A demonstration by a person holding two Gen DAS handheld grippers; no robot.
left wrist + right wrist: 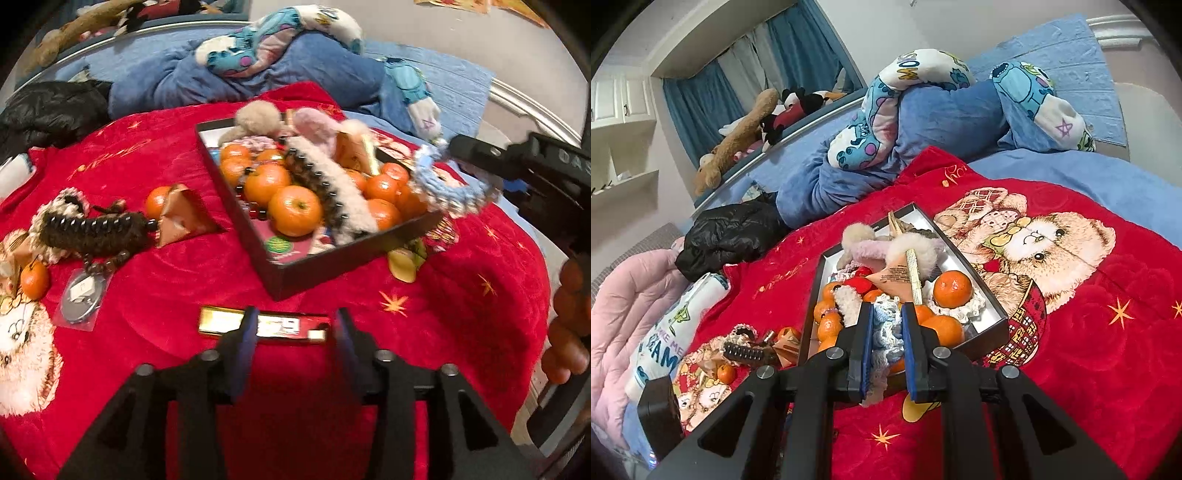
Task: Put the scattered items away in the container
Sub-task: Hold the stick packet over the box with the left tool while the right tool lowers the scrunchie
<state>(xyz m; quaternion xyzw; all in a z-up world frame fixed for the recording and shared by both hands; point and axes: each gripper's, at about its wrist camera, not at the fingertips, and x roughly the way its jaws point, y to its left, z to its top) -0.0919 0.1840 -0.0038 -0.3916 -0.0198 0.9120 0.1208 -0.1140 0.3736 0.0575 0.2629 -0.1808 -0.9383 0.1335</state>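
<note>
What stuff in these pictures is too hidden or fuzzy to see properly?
- Red-and-gold packet, left wrist view: its print is blurred, and the left tool covers part of it.
- Yellow thing, left wrist view: the black box hides most of it.
- Blue crochet piece, right wrist view: the shut right tool covers its sides.
- Box bottom, both views: buried under oranges.

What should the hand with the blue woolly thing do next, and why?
Probably open over the box and let go. The right gripper is shut on the blue crocheted piece, which hangs at the box's near edge above the oranges, so releasing should drop it inside.
</note>
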